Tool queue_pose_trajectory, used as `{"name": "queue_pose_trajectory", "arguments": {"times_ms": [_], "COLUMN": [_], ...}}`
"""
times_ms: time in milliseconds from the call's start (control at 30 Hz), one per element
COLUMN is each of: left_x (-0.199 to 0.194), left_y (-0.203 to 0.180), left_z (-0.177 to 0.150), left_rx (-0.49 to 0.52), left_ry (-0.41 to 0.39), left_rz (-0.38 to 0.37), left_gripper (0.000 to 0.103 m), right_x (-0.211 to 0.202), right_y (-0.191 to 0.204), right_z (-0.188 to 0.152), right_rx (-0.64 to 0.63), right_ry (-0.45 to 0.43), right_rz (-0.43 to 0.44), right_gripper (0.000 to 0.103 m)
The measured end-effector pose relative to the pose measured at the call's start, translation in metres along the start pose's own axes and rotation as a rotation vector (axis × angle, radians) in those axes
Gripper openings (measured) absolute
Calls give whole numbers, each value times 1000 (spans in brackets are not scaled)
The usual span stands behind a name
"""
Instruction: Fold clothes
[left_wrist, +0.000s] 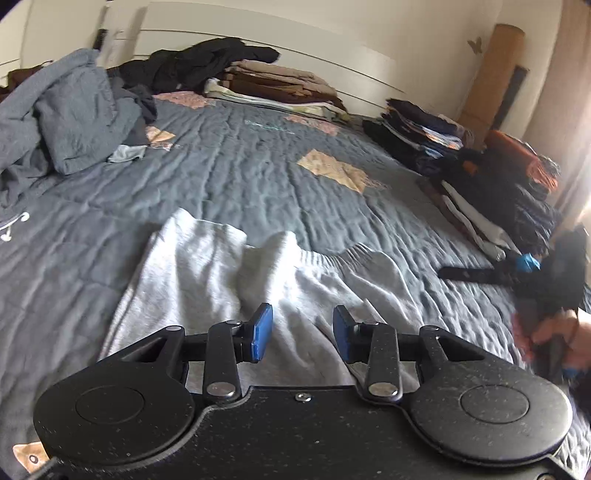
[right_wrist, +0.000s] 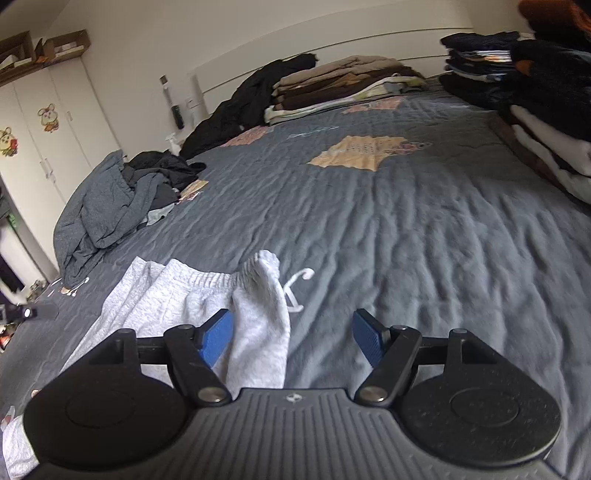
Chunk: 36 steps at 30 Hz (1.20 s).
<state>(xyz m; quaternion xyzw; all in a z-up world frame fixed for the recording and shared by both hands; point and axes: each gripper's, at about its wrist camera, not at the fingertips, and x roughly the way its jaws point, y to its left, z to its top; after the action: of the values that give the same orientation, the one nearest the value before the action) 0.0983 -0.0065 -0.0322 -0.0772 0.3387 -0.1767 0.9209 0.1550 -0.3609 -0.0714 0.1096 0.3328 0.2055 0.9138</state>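
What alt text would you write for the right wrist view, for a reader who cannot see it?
An open claw with blue pads hangs over light grey sweatpants lying crumpled on a grey quilted bedspread. Behind, a loose heap of grey clothes lies at the left, and folded stacks stand along the headboard and right edge.

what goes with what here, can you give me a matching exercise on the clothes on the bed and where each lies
Things:
1. light grey sweatpants
2. crumpled blue-grey heap
3. brown and beige folded stack
4. dark folded stack

Places:
A. by the headboard, middle
B. far right edge of the bed
C. left side of the bed
D. nearest, just before the grippers

Pairs: 1-D, 2-C, 3-A, 4-B
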Motion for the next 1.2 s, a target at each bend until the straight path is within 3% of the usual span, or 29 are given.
{"name": "queue_pose_trajectory", "arguments": {"times_ms": [233, 333, 500, 567, 600, 633, 700, 733, 1000, 1100, 1200], "left_x": [16, 16, 19, 19, 19, 18, 16, 15, 17, 21, 21], "left_y": [1, 8, 14, 16, 17, 17, 17, 17, 12, 9, 9], "left_z": [-1, -2, 0, 1, 1, 1, 1, 1, 1, -1, -3], "left_rx": [-23, -51, -80, -91, -90, -89, -90, -93, -73, -56, -43], "left_ry": [-12, -19, -26, -27, -30, -32, -37, -39, -29, -7, 0], "left_rz": [-60, -54, -47, -48, -39, -33, -32, -30, -29, -20, -19], "left_gripper": [36, 36, 36, 36, 36, 36, 36, 36, 36, 38, 42], "right_x": [77, 109, 140, 140, 139, 139, 135, 131, 94, 111, 135], "right_y": [-29, -35, -40, -25, -16, -8, -2, 0, 12, 7, 5], "right_z": [41, 43, 33, 29, 28, 26, 29, 32, 80, 81, 67], "right_rx": [69, 76, 185, 87, 24, -27, -56, -70, -222, -255, -293], "right_ry": [125, 203, 228, 232, 242, 252, 251, 239, 85, 142, 240], "right_rz": [115, 157, 155, 138, 120, 100, 63, 47, -71, -112, -171], "right_gripper": [71, 71, 70, 62, 47, 24, 7, 5, 3, 4, 15]}}
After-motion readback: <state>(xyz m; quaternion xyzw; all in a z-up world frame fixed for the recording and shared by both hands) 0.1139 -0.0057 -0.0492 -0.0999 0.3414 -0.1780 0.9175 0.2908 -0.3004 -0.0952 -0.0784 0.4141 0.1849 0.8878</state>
